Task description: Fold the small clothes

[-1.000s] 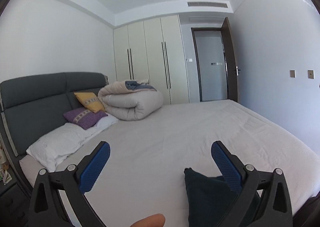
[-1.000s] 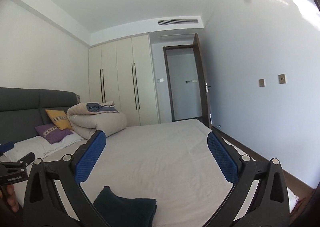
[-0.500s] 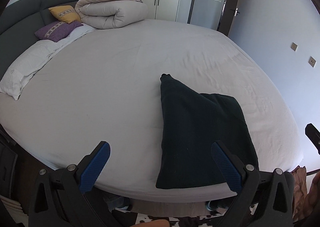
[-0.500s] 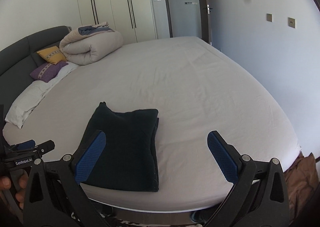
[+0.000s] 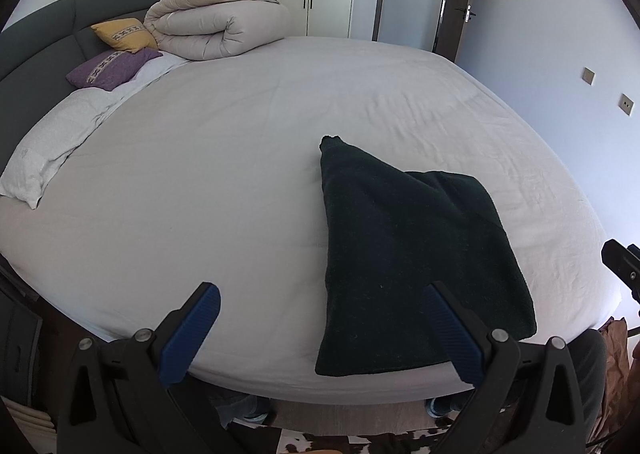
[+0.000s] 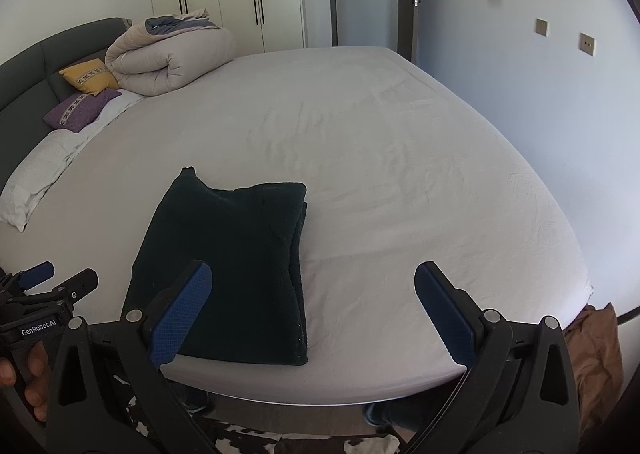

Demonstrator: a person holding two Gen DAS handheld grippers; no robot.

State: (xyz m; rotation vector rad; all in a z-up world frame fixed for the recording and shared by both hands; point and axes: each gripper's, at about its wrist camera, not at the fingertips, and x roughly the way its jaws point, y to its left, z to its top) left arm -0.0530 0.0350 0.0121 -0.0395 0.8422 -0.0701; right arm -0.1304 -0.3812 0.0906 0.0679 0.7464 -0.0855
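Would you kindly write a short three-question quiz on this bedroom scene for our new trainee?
1. True or false: the dark garment lies folded on the bed near its front edge.
2. Which cushion sits nearer the rolled duvet: the yellow cushion or the purple cushion?
3. Multiple choice: the left gripper and right gripper are A) both open and empty, B) both shut on cloth, C) one open, one shut.

Key: 1 true; 2 the yellow cushion; 3 A.
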